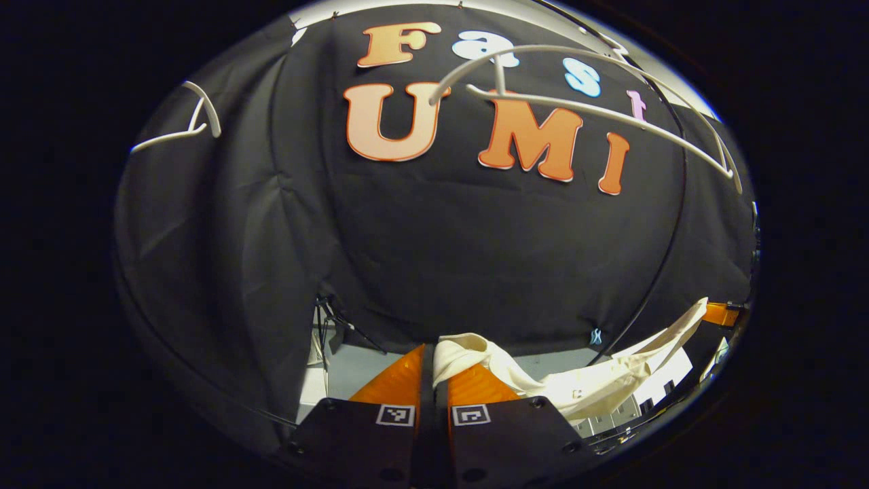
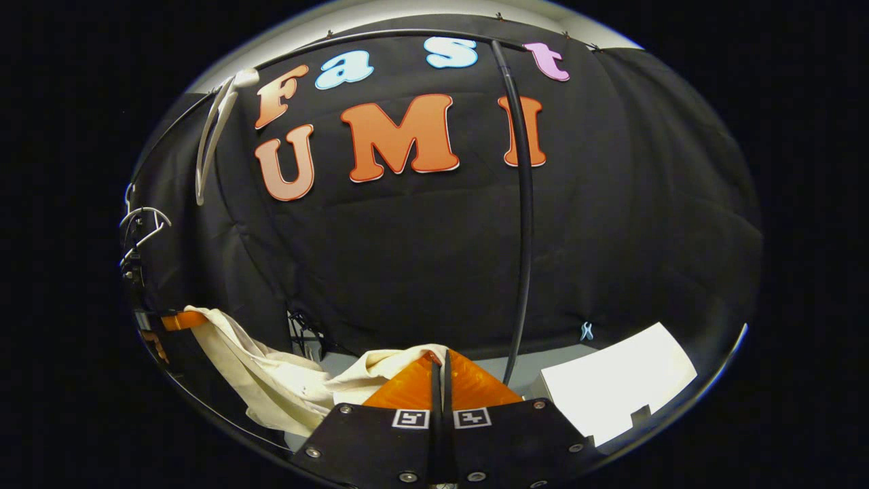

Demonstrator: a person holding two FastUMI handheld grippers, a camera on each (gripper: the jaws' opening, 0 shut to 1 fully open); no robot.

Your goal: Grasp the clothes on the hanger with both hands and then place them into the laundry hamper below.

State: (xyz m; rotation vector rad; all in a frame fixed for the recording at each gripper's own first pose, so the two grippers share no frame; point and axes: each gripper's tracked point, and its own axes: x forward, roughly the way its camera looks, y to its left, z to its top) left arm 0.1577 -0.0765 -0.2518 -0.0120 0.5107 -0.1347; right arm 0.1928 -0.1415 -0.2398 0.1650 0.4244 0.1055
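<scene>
Your left tool (image 1: 434,367) is pinched shut on a fold of the cream garment (image 1: 597,380), which stretches sideways toward your right tool (image 2: 441,370), likewise clamped on the cloth. Above hang empty white hangers (image 1: 584,109) on the black rail (image 2: 519,204). A white box (image 2: 614,380) sits lower right.

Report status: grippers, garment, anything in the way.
Both grippers, left and right, shut on the cream garment, slung between them. White hanger bare overhead. Hamper unseen; nothing blocking.
</scene>
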